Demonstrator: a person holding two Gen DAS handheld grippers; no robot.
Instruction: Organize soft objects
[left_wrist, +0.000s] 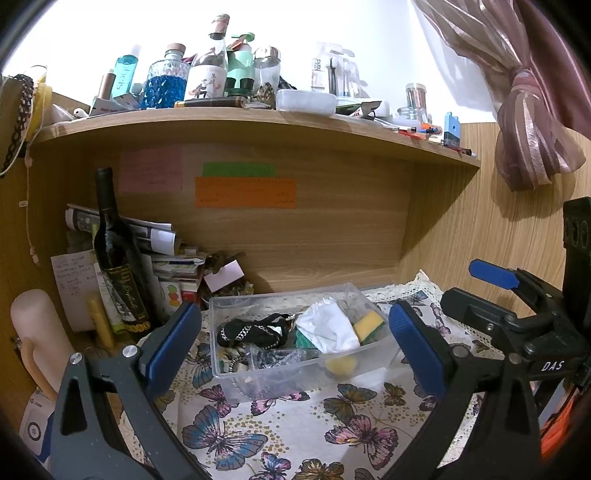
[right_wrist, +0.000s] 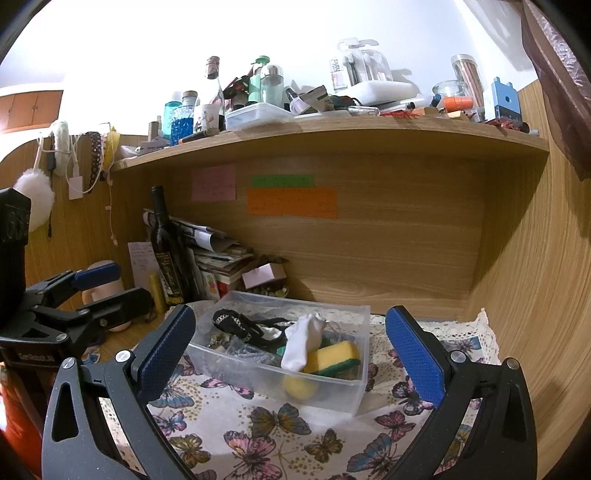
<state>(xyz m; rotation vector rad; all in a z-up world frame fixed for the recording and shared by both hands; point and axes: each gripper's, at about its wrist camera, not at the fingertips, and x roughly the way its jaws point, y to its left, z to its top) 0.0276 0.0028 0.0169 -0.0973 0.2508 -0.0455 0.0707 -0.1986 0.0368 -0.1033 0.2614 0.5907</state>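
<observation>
A clear plastic bin (left_wrist: 380, 350) (right_wrist: 364, 373) stands on the butterfly cloth (left_wrist: 295, 424) (right_wrist: 258, 424). It holds a black lacy fabric (left_wrist: 255, 332) (right_wrist: 243, 326), a white cloth (left_wrist: 328, 325) (right_wrist: 301, 341), a yellow-green sponge (left_wrist: 367, 325) (right_wrist: 334, 356) and a yellow round sponge (left_wrist: 341, 365) (right_wrist: 299, 386). My left gripper (left_wrist: 295, 350) is open and empty, just in front of the bin. My right gripper (right_wrist: 291, 354) is open and empty, also in front of the bin. The right gripper shows in the left wrist view (left_wrist: 480, 291), the left one in the right wrist view (right_wrist: 107, 288).
A dark wine bottle (left_wrist: 114, 251) (right_wrist: 166, 251) stands left of the bin beside stacked papers (left_wrist: 162, 254) (right_wrist: 218, 254). A cream cylinder (left_wrist: 37, 332) is at the far left. A cluttered shelf (left_wrist: 258, 122) (right_wrist: 332, 136) hangs overhead. Wooden walls close the back and right.
</observation>
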